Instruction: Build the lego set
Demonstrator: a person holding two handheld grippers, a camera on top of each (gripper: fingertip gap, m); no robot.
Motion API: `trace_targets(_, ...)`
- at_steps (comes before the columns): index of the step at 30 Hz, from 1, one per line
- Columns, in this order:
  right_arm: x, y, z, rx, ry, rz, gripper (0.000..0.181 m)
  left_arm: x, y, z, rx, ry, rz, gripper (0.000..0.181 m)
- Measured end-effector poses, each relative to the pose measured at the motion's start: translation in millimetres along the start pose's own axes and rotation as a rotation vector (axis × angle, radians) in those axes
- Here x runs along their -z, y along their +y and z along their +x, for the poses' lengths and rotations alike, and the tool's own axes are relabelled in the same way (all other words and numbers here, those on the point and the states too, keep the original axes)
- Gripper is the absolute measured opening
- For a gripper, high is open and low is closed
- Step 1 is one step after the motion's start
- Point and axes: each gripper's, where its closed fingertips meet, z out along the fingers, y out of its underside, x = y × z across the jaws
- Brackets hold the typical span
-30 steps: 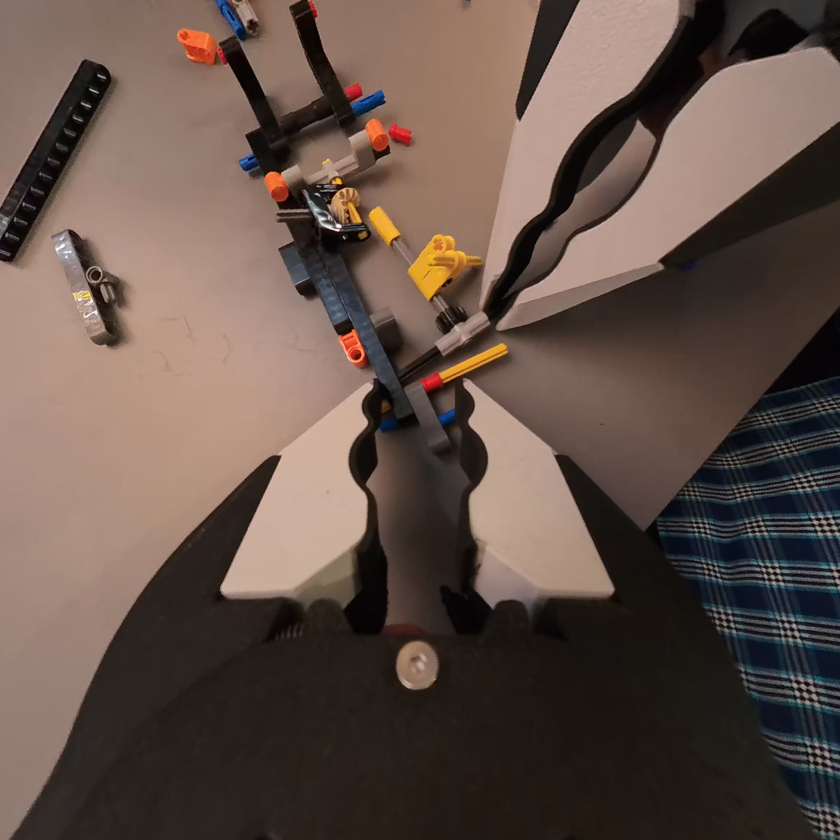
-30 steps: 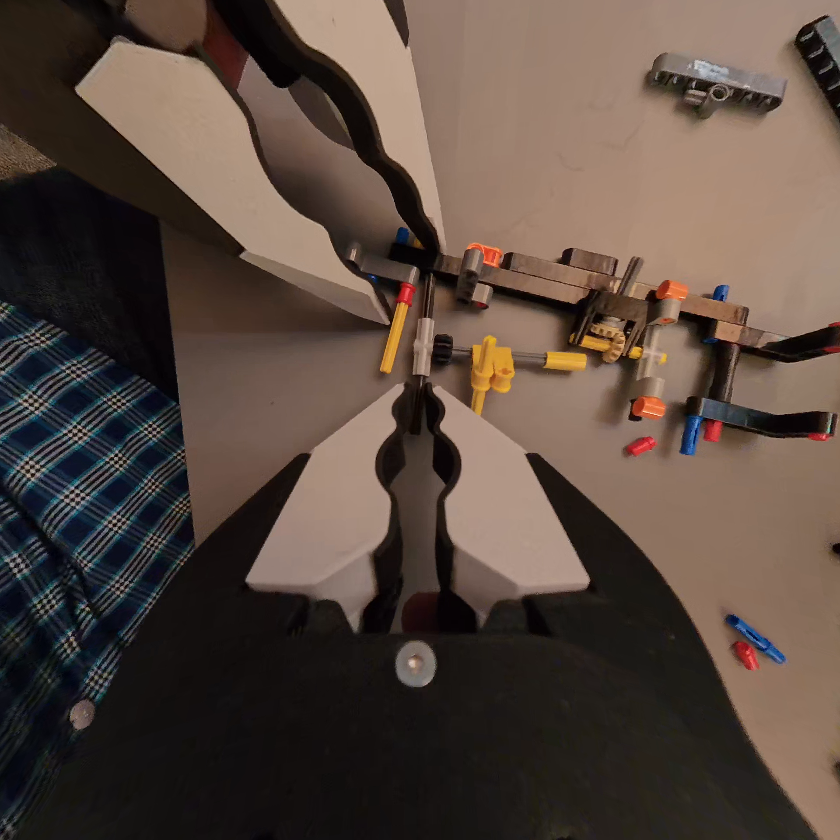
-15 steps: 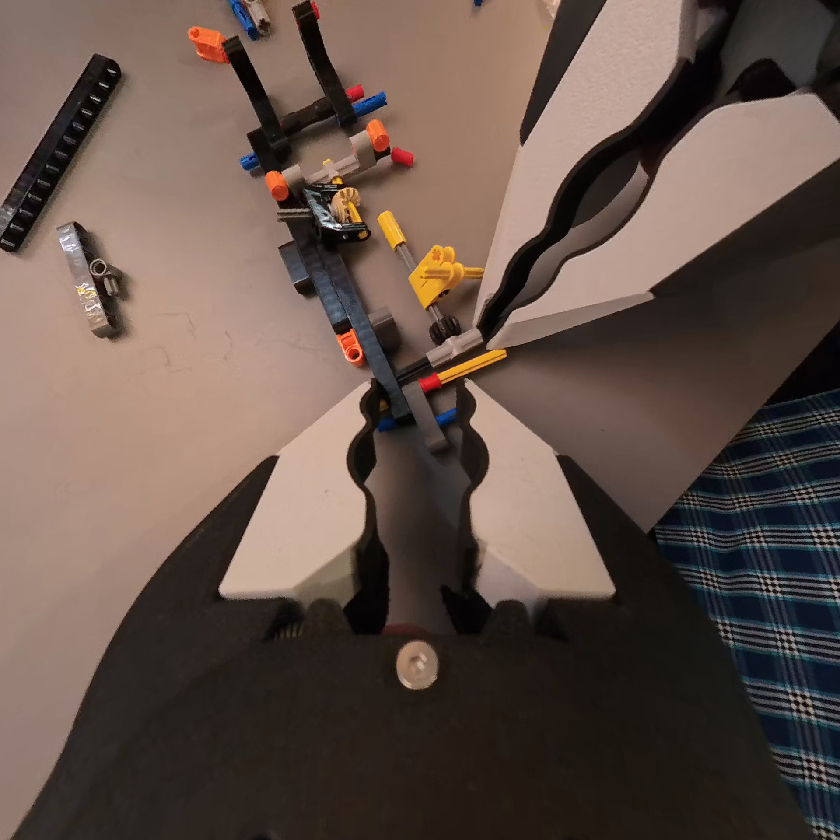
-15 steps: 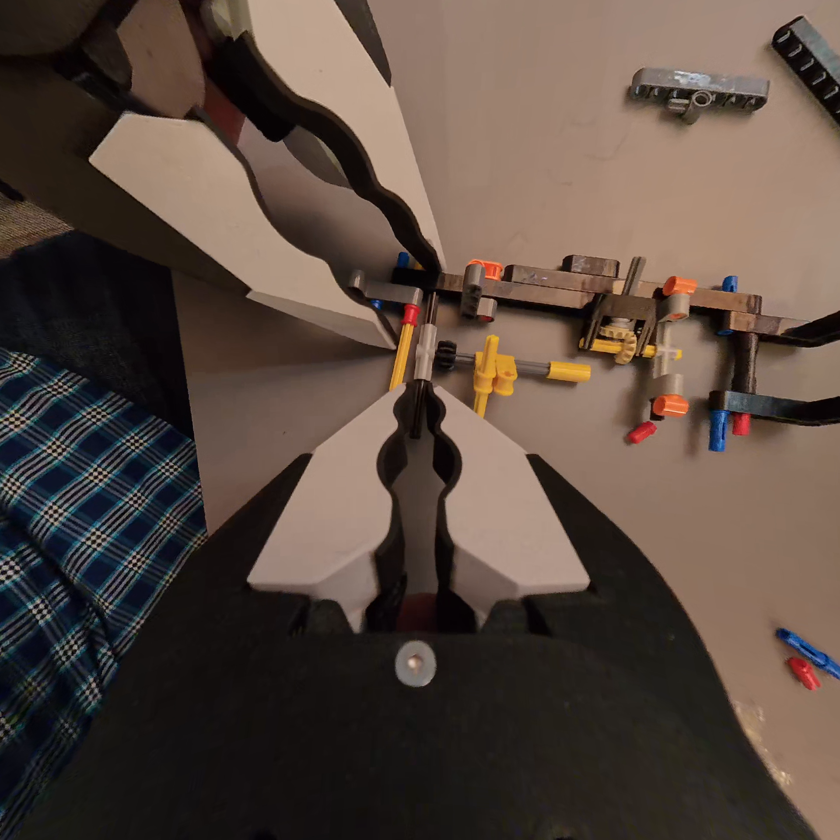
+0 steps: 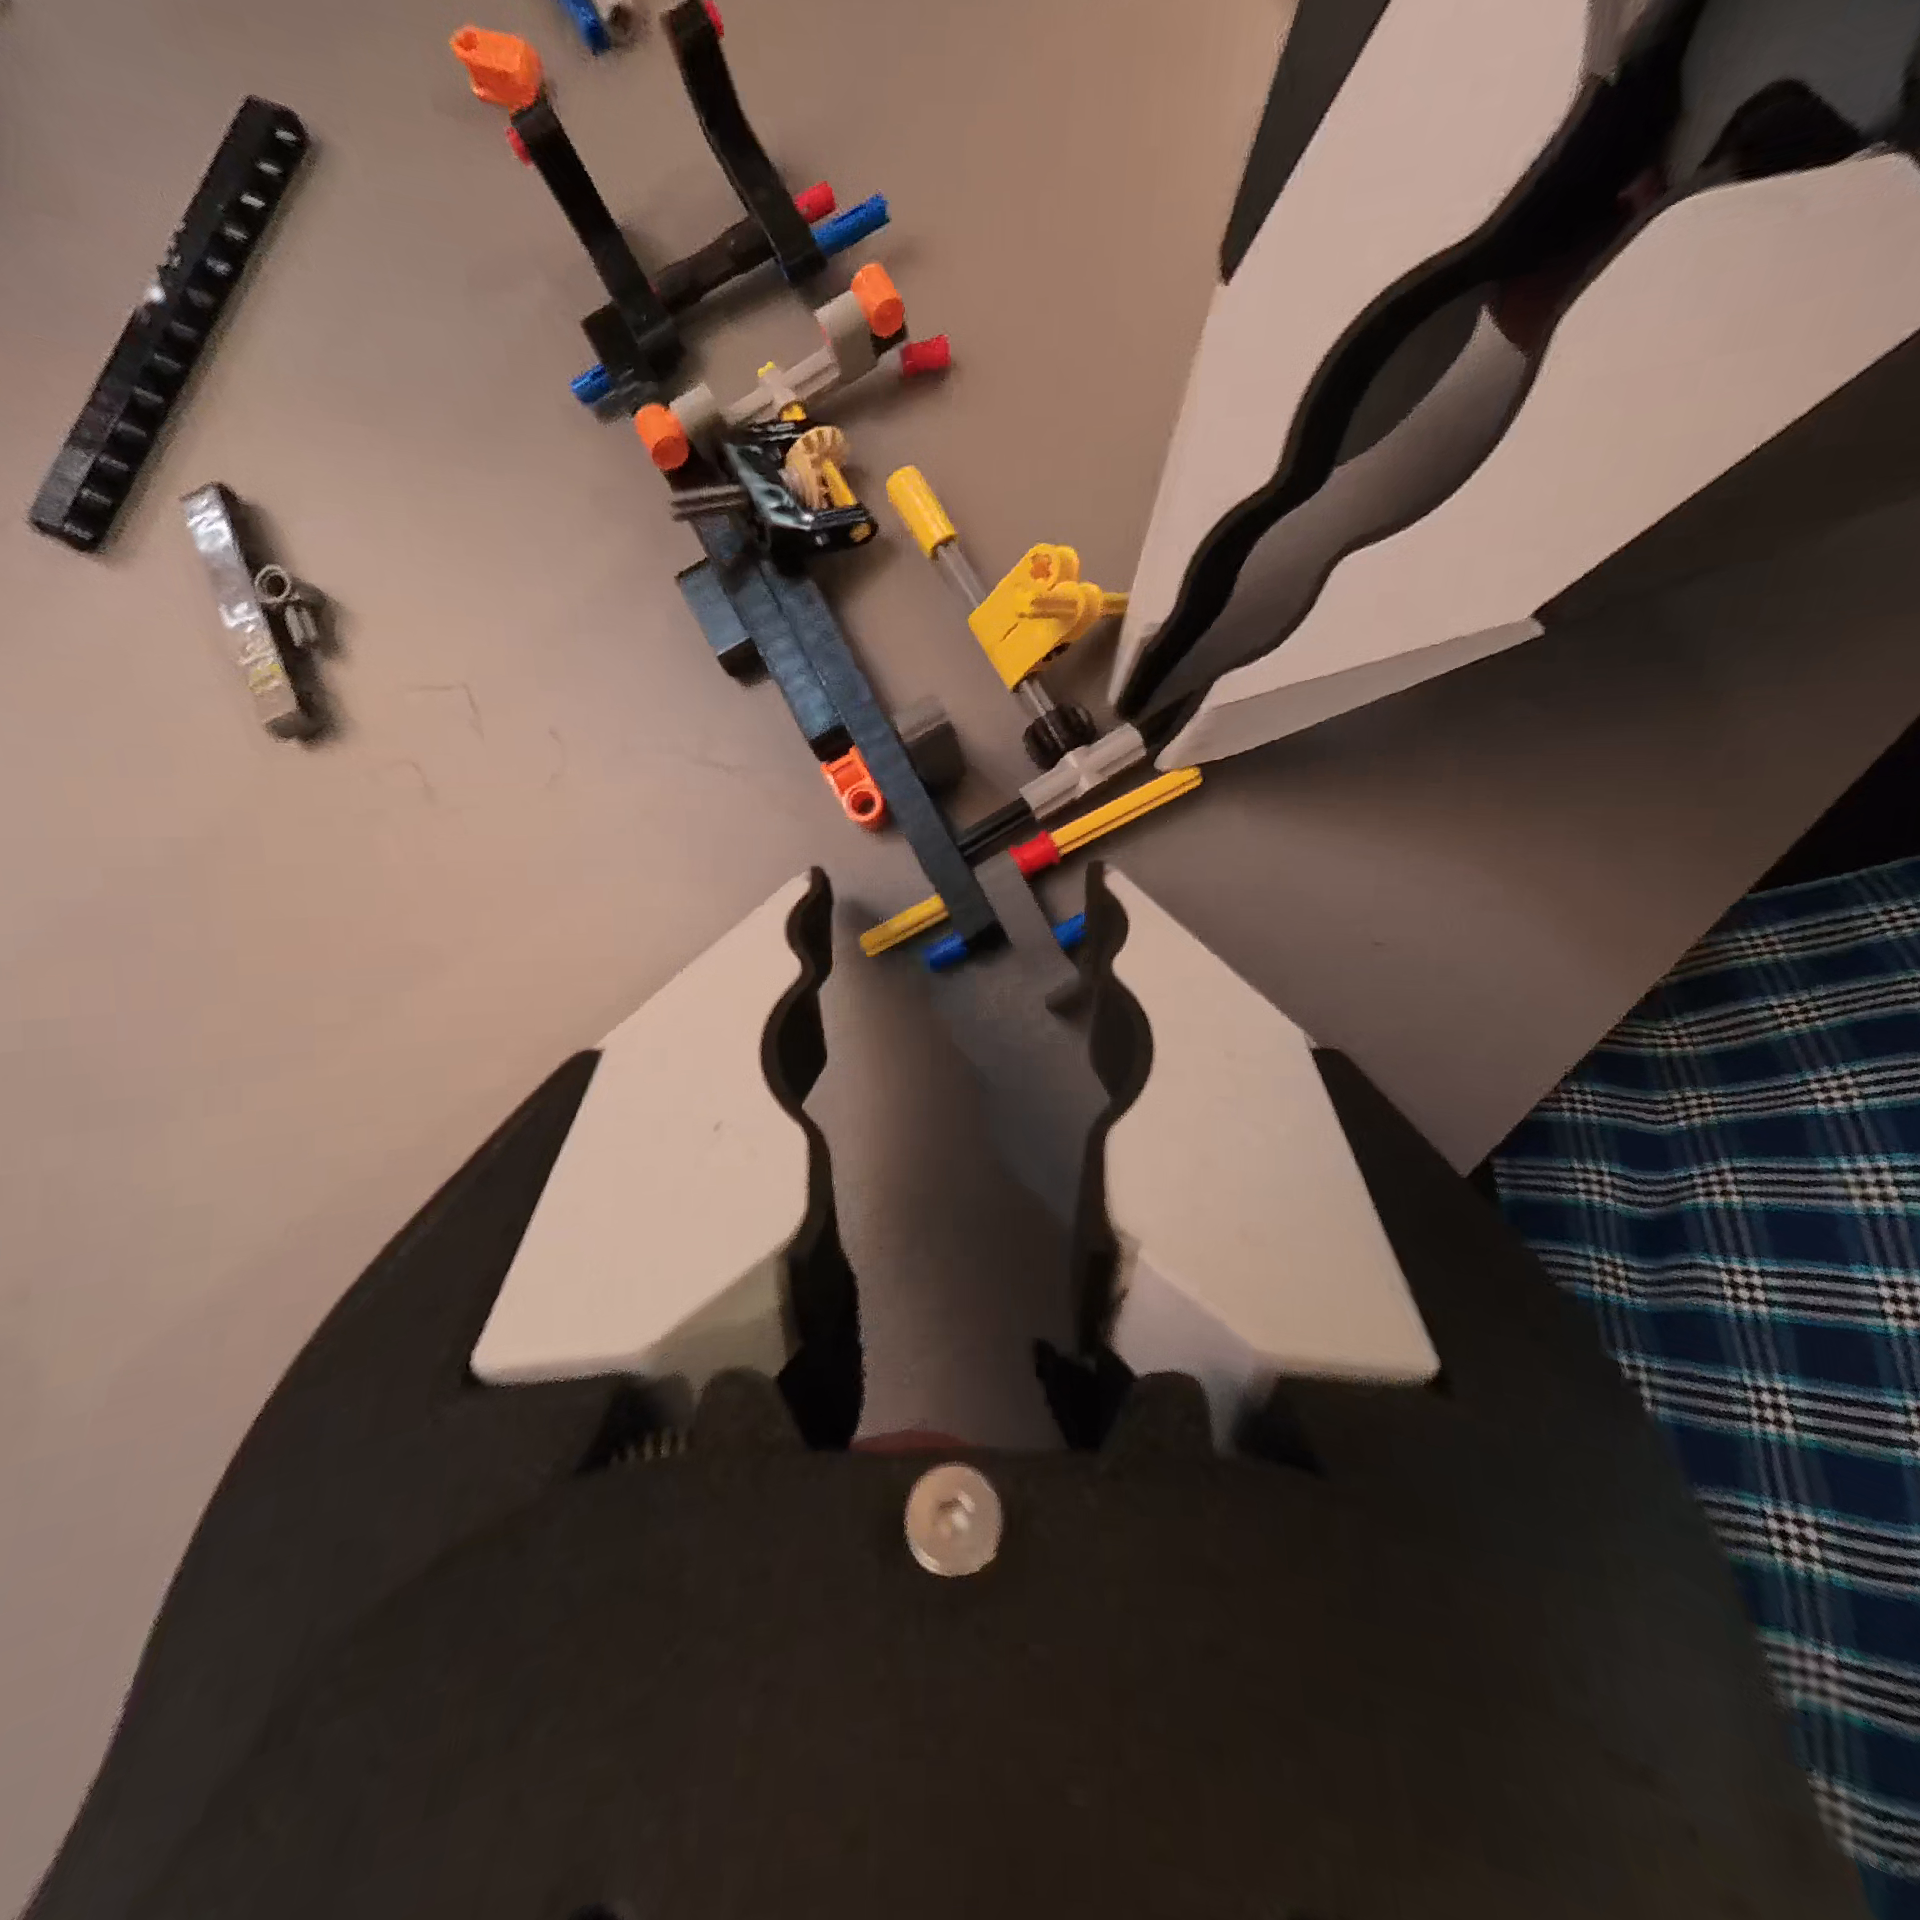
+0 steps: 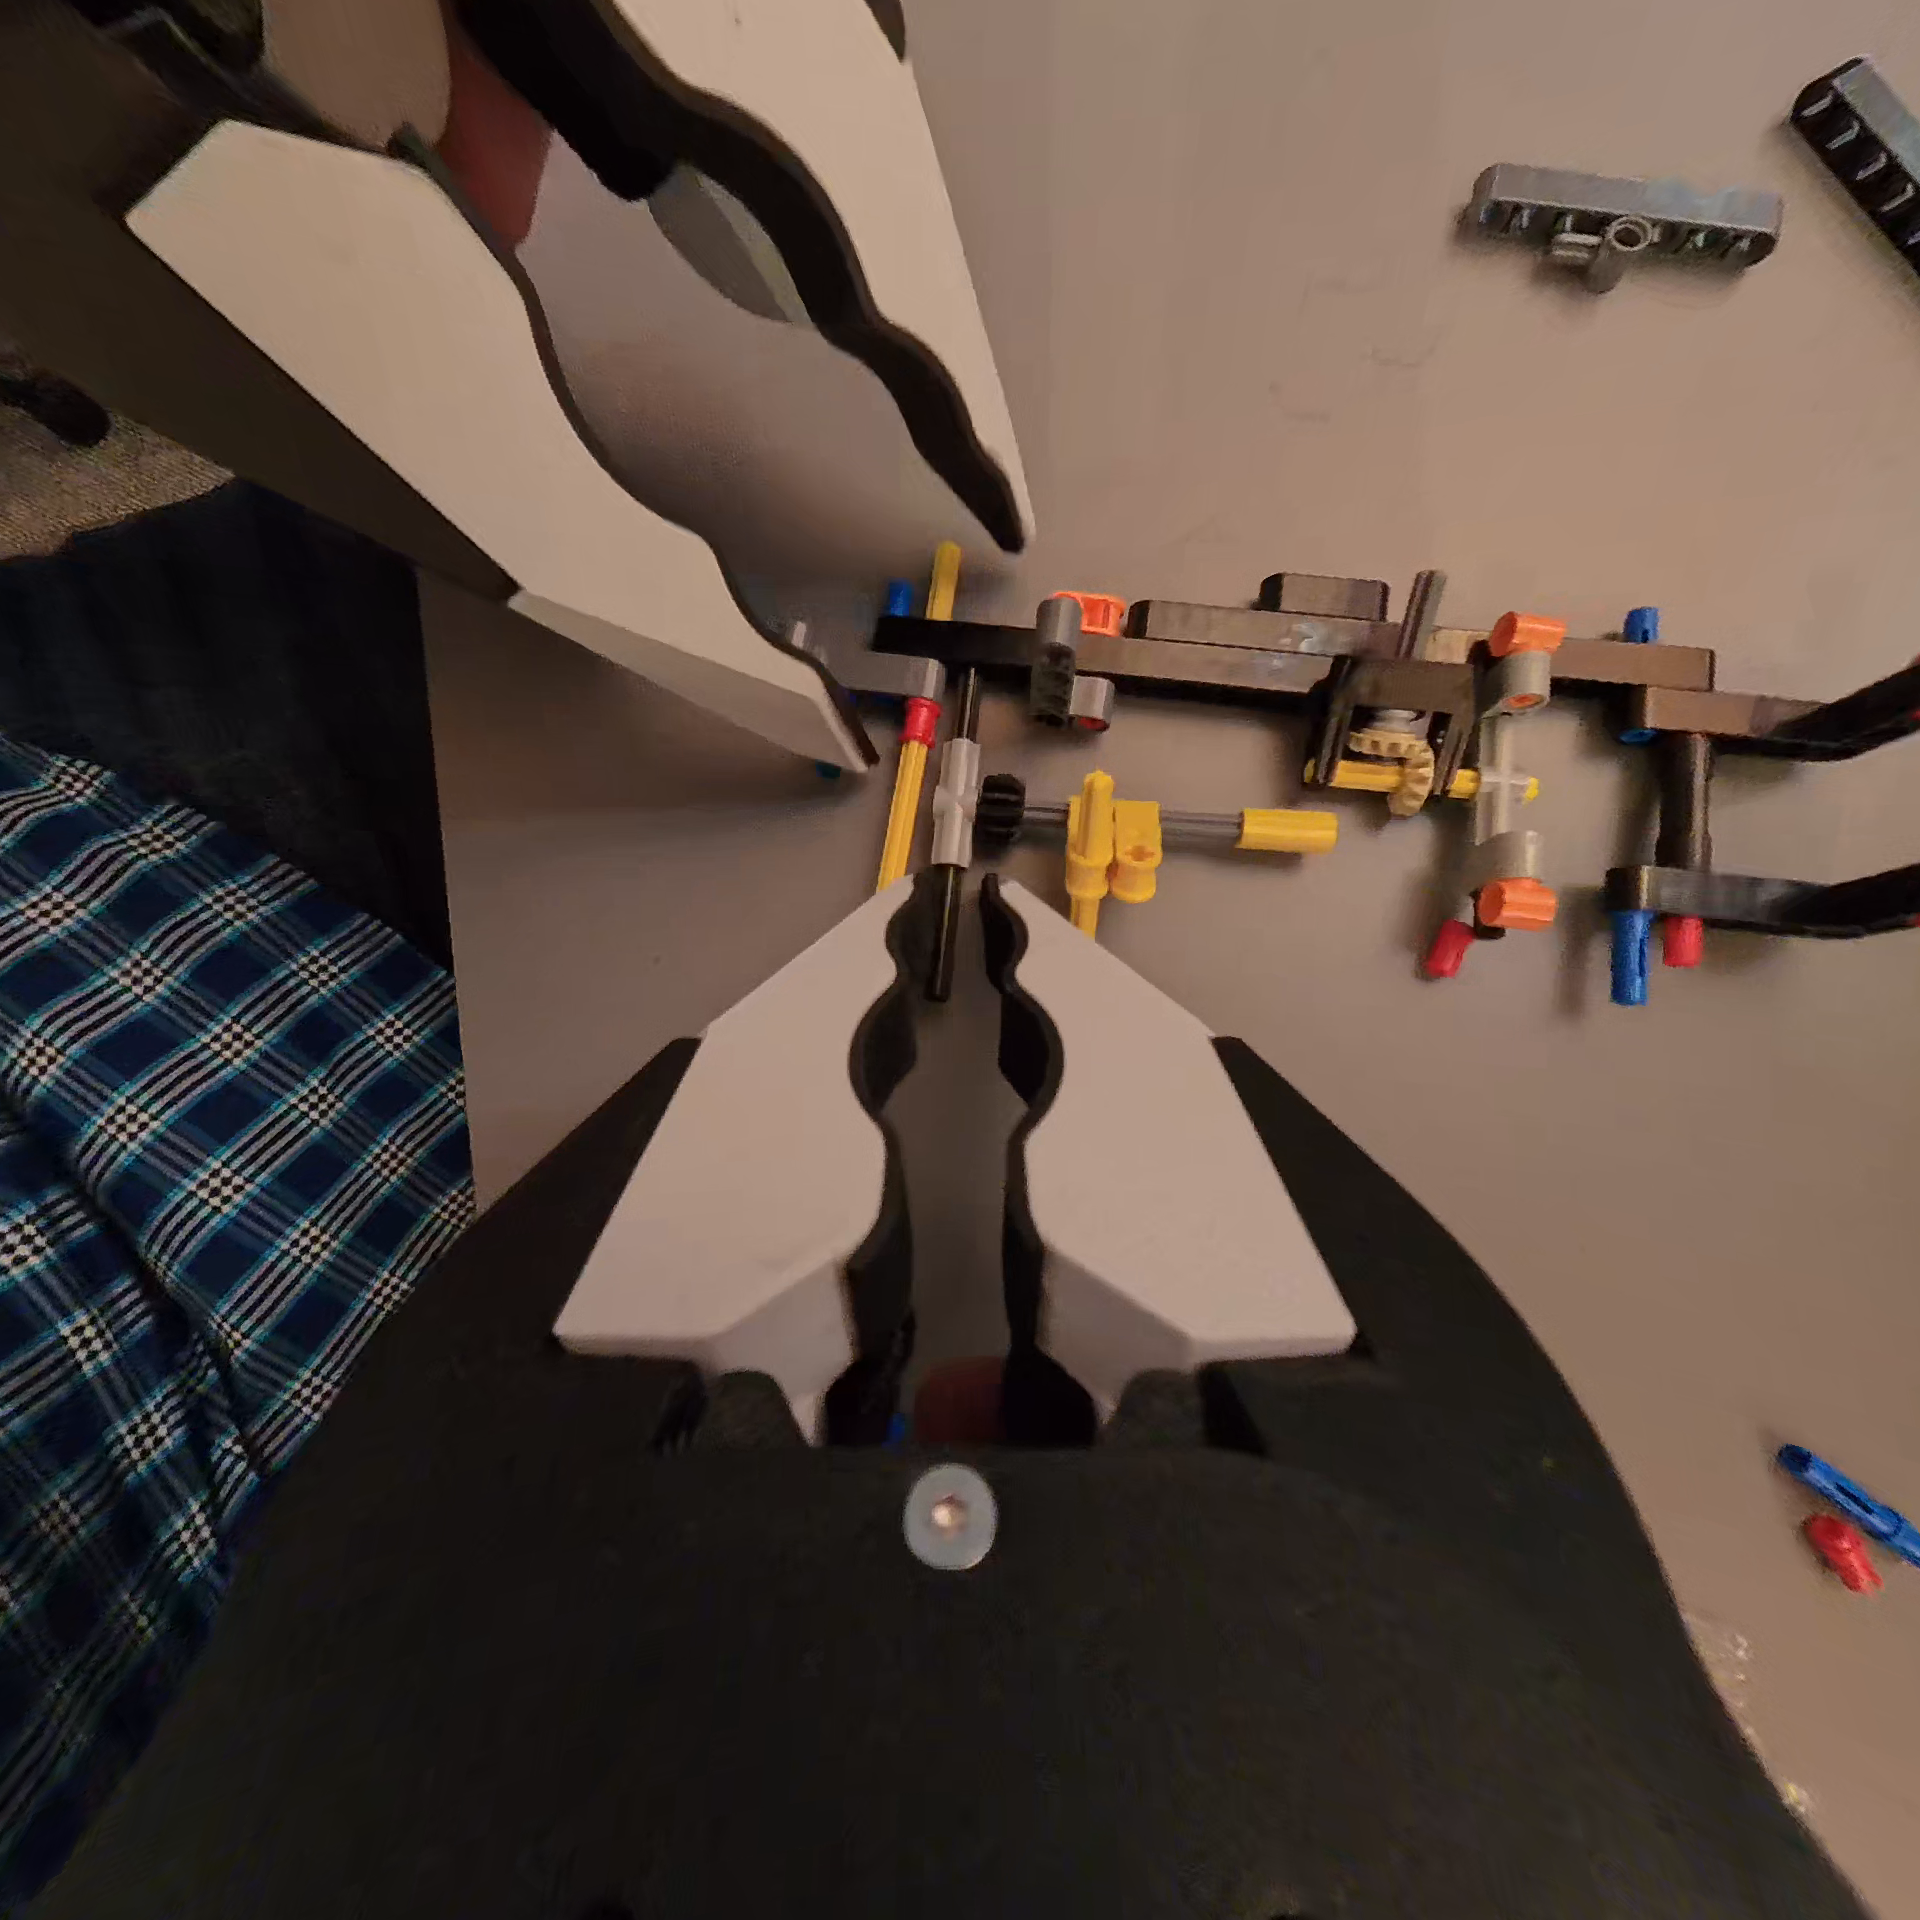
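A long black lego assembly [image 5: 831, 675] with orange, blue and red pins lies flat on the grey table; it also shows in the right wrist view [image 6: 1247, 655]. My left gripper [image 5: 961, 883] is open around its near end, the jaws spread wider than the beam. A yellow axle [image 5: 1122, 805] with a red bush passes through that end and sticks out on both sides. My right gripper [image 6: 951, 883] is shut on a thin black axle [image 6: 943, 935], which carries a grey connector [image 6: 954, 800] and a side shaft with a yellow piece [image 6: 1117, 842].
A long black beam [image 5: 166, 322] and a grey beam with a pin [image 5: 249, 613] lie apart at the far left. Loose blue and red pins [image 6: 1839, 1507] lie right of my right gripper. A person's plaid cloth [image 6: 208, 1143] is at the table edge. Some 5 cm of space lies between my two pairs of fingers.
My left gripper has opened and let go of the assembly's end. The yellow axle has slid through the black beam and now pokes out its far side. The right gripper still holds the black axle.
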Motion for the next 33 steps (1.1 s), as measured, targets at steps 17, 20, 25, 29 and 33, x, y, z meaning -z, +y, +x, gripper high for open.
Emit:
trace_targets(17, -5, -5, 1, 0.066, -0.021, -0.019, 0.002, 2, 10, 10, 0.049, 0.063, -0.005, 0.036)
trace_targets(20, -6, -6, 1, 0.053, -0.029, -0.03, 0.002, 2, 9, 10, 0.062, 0.062, 0.001, 0.035)
trace_targets(25, -6, -7, 1, 0.055, -0.042, -0.03, 0.002, 2, 9, 10, 0.075, 0.067, 0.012, 0.035)
trace_targets(29, -6, -7, 2, 0.055, -0.062, -0.01, 0.002, 3, 10, 11, 0.057, 0.074, 0.009, 0.035)
trace_targets(33, -5, -6, 1, 0.06, -0.077, 0.0, 0.002, 17, 9, 6, 0.015, 0.12, 0.01, 0.036)
